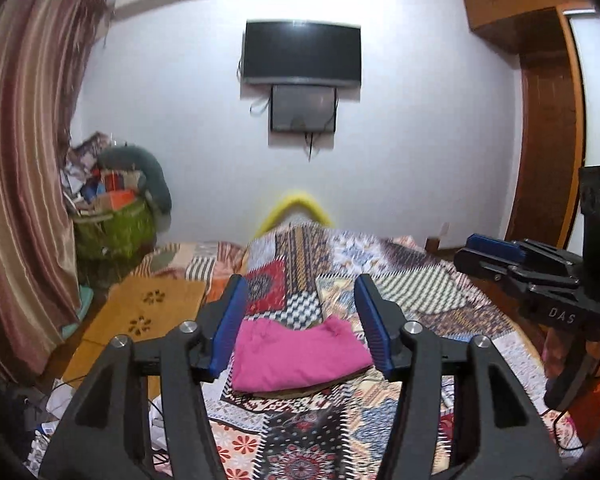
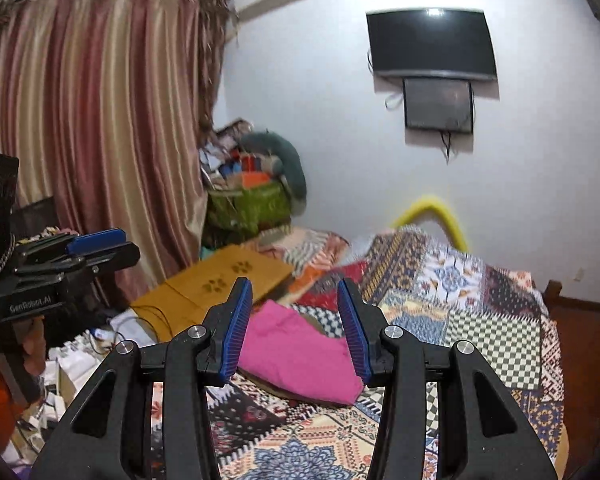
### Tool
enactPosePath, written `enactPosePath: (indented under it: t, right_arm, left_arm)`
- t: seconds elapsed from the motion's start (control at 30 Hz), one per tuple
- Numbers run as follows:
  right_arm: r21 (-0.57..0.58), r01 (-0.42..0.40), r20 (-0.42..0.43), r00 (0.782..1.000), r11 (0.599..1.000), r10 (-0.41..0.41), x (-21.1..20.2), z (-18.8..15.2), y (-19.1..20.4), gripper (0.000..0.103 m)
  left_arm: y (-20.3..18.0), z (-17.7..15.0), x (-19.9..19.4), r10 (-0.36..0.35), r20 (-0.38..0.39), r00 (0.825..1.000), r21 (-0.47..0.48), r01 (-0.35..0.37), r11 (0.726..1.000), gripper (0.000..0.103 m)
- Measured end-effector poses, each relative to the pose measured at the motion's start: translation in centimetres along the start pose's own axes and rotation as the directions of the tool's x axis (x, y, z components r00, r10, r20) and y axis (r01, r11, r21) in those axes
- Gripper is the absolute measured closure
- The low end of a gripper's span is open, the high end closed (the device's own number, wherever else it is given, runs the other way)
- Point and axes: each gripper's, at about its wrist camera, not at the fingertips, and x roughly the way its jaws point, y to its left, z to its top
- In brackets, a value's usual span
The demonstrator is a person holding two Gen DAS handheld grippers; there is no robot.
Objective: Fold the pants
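Pink pants lie folded into a compact rectangle on the patchwork bedspread. My left gripper is open and empty, held above and short of the pants. The pants also show in the right wrist view. My right gripper is open and empty, above them too. The right gripper shows side-on at the right of the left wrist view. The left gripper shows side-on at the left of the right wrist view.
A wooden board lies at the bed's left edge. A green basket full of clutter stands by the striped curtain. A TV hangs on the far wall. Cables and papers litter the floor to the left.
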Motion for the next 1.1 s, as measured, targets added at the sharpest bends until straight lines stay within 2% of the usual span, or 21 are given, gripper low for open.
enactPosePath:
  t: [0.1, 0.17, 0.23, 0.5, 0.57, 0.7, 0.73, 0.77, 0.83, 0.93, 1.1]
  right_arm:
    - [0.0, -0.012, 0.051, 0.999, 1.0, 0.012, -2.4, 0.2, 0.9, 0.063]
    - [-0.003, -0.018, 0.082, 0.996, 1.0, 0.018, -3.9, 0.4, 1.5, 0.063]
    - [-0.01, -0.017, 0.107, 0.994, 1.0, 0.018, -5.1, 0.4, 2.0, 0.063]
    - [-0.003, -0.007, 0.152, 0.988, 1.0, 0.008, -8.5, -0.5, 3.4, 0.061]
    - [0.014, -0.006, 0.16, 0.987, 1.0, 0.004, -9.1, -0.8, 3.4, 0.049]
    - [0.027, 0.018, 0.179, 0.984, 0.999, -0.022, -9.9, -1.0, 3.4, 0.043]
    - [0.03, 0.024, 0.18, 0.983, 0.999, -0.029, -10.0, -1.0, 3.4, 0.037]
    - [0.034, 0.027, 0.184, 0.982, 0.999, -0.033, -10.1, -1.0, 3.4, 0.028]
    - [0.041, 0.036, 0.202, 0.978, 0.999, -0.044, -10.5, -1.1, 3.5, 0.021]
    - [0.038, 0.046, 0.207, 0.977, 0.998, -0.053, -10.9, -1.1, 3.8, 0.02]
    - [0.03, 0.063, 0.221, 0.973, 0.998, -0.068, -11.3, -1.3, 4.4, 0.008]
  left_arm:
    - [-1.3, 0.2, -2.9, 0.001, 0.05, 0.999, 0.001, -0.001, 1.0, 0.043]
    - [-1.7, 0.2, -4.4, 0.019, 0.083, 0.996, -0.007, -0.019, 1.0, 0.026]
    - [-2.1, -0.1, -6.2, 0.037, 0.124, 0.992, -0.026, -0.034, 0.999, 0.017]
    - [-3.3, -0.9, -9.4, 0.057, 0.165, 0.985, -0.061, -0.048, 0.997, 0.01]
    - [-3.8, -1.1, -10.1, 0.058, 0.175, 0.983, -0.054, -0.049, 0.997, 0.009]
    - [-4.7, -1.3, -11.4, 0.061, 0.197, 0.978, -0.04, -0.054, 0.998, 0.004]
    - [-4.9, -1.4, -11.7, 0.063, 0.204, 0.977, -0.032, -0.058, 0.998, 0.004]
    - [-5.1, -1.5, -11.9, 0.063, 0.21, 0.976, -0.027, -0.059, 0.998, 0.003]
    - [-5.2, -1.7, -12.2, 0.062, 0.218, 0.974, -0.028, -0.057, 0.998, 0.002]
    - [-5.3, -1.6, -12.3, 0.054, 0.219, 0.974, -0.035, -0.047, 0.998, 0.002]
    - [-5.4, -1.6, -12.4, 0.051, 0.219, 0.974, -0.034, -0.045, 0.998, 0.002]
